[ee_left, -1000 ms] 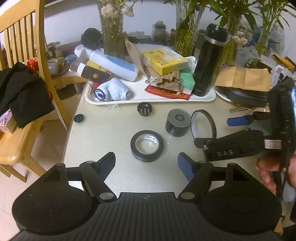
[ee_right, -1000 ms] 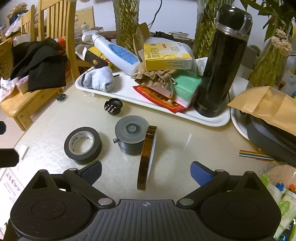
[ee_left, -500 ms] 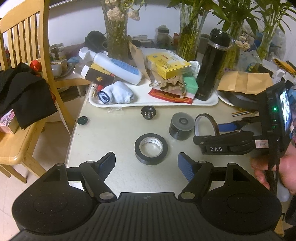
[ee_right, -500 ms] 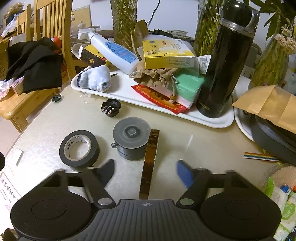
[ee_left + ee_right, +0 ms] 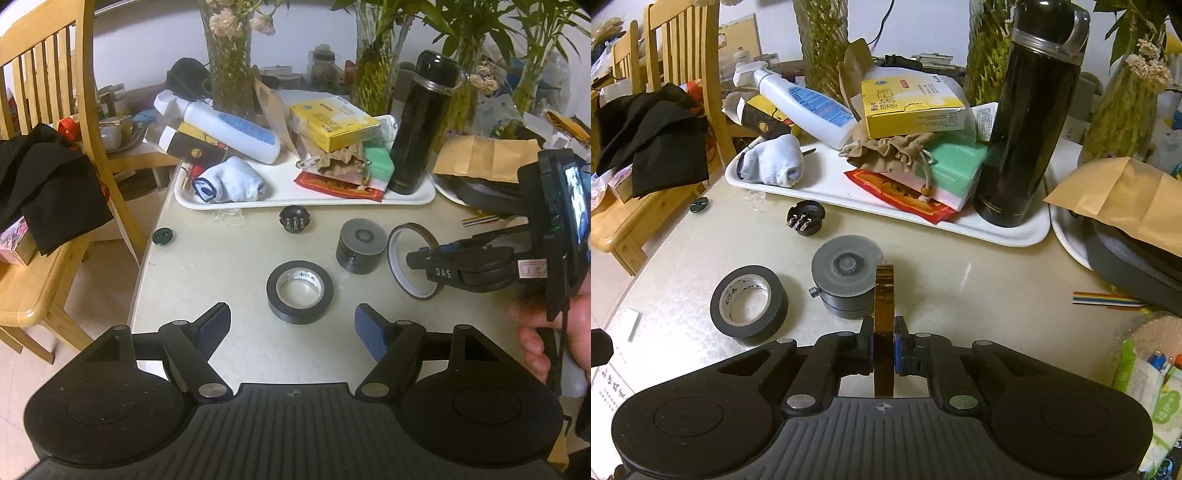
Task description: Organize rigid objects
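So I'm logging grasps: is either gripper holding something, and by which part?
The right gripper pinches the upright amber tape ring across its band. The left gripper holds nothing.

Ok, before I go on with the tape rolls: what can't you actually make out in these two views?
- Amber tape ring, right wrist view: its lower part is hidden behind the right hand-held gripper, which is shut on it.
- Same ring, left wrist view: whether it touches the table is unclear.
- Red packet: mostly buried under the green box and cloth pouch.
- Black tape roll: core print too small to read.
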Demonstrator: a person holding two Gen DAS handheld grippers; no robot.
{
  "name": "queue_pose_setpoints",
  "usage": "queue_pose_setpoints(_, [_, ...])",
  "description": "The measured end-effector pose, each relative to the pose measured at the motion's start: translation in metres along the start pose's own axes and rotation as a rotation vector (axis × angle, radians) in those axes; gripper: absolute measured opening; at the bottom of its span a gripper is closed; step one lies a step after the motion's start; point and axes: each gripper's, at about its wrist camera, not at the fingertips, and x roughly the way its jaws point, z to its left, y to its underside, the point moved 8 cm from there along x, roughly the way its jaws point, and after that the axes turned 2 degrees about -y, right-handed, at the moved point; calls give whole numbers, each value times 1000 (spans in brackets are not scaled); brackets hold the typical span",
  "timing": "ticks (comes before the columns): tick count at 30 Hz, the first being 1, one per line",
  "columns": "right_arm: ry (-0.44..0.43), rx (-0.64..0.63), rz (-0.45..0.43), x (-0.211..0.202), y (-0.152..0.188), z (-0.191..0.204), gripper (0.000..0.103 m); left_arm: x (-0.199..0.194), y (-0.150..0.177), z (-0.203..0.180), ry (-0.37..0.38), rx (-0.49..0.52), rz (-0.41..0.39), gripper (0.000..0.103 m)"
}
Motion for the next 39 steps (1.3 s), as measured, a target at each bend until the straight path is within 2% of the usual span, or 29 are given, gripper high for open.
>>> queue_pose_setpoints(19, [-53,-4,-78,-45,-12,-9,12,10,-1,-5,-12,29,-23,74])
queue_pose_setpoints(24, [-71,-18,-96,-57,-12,-10,12,27,0,-1,-33,68,-36,74])
queue_pose_setpoints(28, [-85,-26,-105,-64,-13,-9,12,38,-3,2,-6,55,-50,74])
queue_pose_setpoints(32, [-90,-26,-105,-68,-14,-12,12,53,-1,0,-2,83,-41,74])
queue_pose_setpoints(35, [-98,-18,-106,-72,-13,-15,12,69,1,0,9,69,-1,76])
queue_pose_setpoints(39, [-103,-6,-113,-77,-14,-22,12,87,6,-4,33,63,36,88])
